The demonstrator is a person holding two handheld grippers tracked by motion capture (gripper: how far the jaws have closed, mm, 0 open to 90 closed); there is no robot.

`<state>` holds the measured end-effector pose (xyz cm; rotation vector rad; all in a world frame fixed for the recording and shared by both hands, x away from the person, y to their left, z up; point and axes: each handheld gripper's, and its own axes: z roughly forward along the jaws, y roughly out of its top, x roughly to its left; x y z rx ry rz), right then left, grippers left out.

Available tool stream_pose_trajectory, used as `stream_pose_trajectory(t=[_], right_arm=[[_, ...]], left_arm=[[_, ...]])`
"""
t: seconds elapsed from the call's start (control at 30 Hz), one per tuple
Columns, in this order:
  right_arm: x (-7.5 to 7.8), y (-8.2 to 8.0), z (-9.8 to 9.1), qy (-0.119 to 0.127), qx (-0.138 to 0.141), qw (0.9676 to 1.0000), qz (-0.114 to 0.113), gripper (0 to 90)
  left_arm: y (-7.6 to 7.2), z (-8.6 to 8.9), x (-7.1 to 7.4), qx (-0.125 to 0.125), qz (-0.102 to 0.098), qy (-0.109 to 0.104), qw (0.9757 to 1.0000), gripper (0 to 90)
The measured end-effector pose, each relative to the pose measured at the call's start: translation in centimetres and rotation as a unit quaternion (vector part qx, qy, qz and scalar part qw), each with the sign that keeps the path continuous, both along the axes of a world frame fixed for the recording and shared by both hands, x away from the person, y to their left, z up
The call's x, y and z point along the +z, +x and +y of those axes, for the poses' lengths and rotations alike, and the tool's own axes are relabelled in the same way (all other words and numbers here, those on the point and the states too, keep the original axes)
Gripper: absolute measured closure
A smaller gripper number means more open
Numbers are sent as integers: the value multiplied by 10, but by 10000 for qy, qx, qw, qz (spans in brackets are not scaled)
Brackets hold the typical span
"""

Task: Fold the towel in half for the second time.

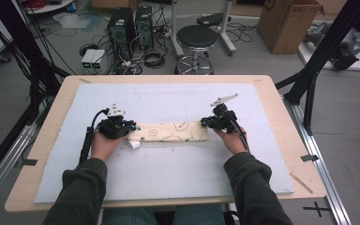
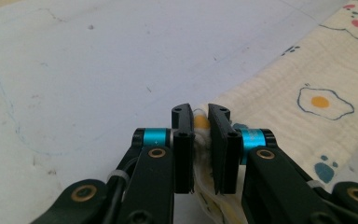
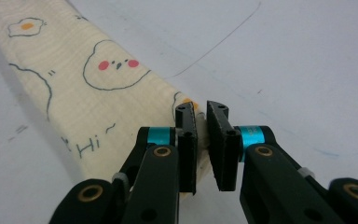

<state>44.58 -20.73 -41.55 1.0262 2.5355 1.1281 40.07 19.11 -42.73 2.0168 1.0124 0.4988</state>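
High view: a folded cloth [image 1: 171, 131] lies mid-surface, the left gripper [image 1: 116, 127] pinching its left end and the right gripper [image 1: 219, 119] its right end, with open white mat [image 1: 168, 173] all around.

Between the matt black plastic jaws of my left claw [image 2: 200, 116] sits soft, crinkled cream cloth [image 2: 303, 102], printed and woven. My right claw [image 3: 201, 112] shows glossy blue metal rings. Beneath lies pale matt felt-like mat [image 1: 168, 173], edged by smooth light-wood tabletop [image 1: 51, 140].
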Motion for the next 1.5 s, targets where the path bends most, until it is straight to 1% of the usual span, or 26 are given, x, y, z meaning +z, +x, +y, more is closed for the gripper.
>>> stream_pose_trajectory(t=[0.07,0.1,0.13,0.17,0.2,0.23,0.27,0.3,0.33,0.37,0.47,0.63,0.67,0.7,0.77,0.83,0.97,1.03,1.1,1.13,1.17,1.2,1.23,1.27,1.33,1.5], right_arm=[[-1,2,0,-3,-4,10000,-32,826],[-3,6,-2,75,-71,9999,28,822],[-4,7,-2,86,-78,9999,38,817],[-6,8,-2,55,-74,9999,44,807],[-6,8,-2,55,-74,9999,44,807],[-7,8,-1,36,-86,9999,96,800],[-8,8,-2,66,-65,9999,102,767],[-8,9,-3,89,-51,9999,87,742],[-8,8,-4,165,-55,9998,116,713],[-7,8,-4,170,-81,9998,107,692],[-2,5,-8,362,-75,9993,27,650],[4,1,-9,463,-76,9989,-58,598],[5,0,-9,475,-86,9988,-64,583],[7,-2,-8,481,-98,9988,-74,561],[8,-2,-8,490,-91,9987,-85,557],[9,-4,-8,482,-77,9988,-99,538],[13,-7,-8,577,-82,9982,-112,492],[13,-7,-8,570,-94,9982,-133,480],[15,-9,-8,584,-109,9982,-118,473],[15,-9,-8,598,-94,9980,-165,465],[16,-10,-7,597,-103,9981,-129,458],[16,-11,-7,576,-94,9981,-185,445],[17,-12,-7,570,-105,9981,-192,435],[18,-12,-6,600,-117,9980,-157,426],[19,-13,-7,657,-135,9976,-170,402],[22,-16,-7,667,-158,9974,-237,358]], left_arm=[[4,-1,-1,7,-22,50,10000,802],[7,-2,-4,63,23,12,10000,796],[7,-2,-4,63,23,12,10000,789],[9,-1,-8,72,114,10,9999,772],[9,-1,-8,72,114,10,9999,748],[9,-1,-9,75,134,95,9998,748],[9,-1,-9,80,122,95,9998,697],[8,0,-6,92,82,8,9999,682],[8,0,-6,92,82,8,9999,672],[8,1,-5,94,60,-9,9999,663],[6,5,0,118,0,-119,9999,631],[1,8,8,51,-17,-313,9995,597],[-1,8,9,65,-49,-310,9995,591],[-2,8,10,75,-70,-356,9993,565],[-3,9,13,57,-82,-428,9990,557],[-5,9,16,57,-105,-440,9990,540],[-8,10,19,15,-102,-524,9986,501],[-9,10,21,5,-110,-519,9986,495],[-11,10,22,-8,-99,-583,9982,486],[-11,10,23,-27,-103,-586,9982,482],[-12,10,23,-30,-101,-616,9980,481],[-13,9,24,-51,-94,-632,9979,481],[-13,9,25,-91,-95,-597,9981,478],[-14,9,25,-81,-97,-634,9979,473],[-16,9,26,-121,-101,-638,9978,469],[-19,9,29,-164,-115,-642,9977,451]])
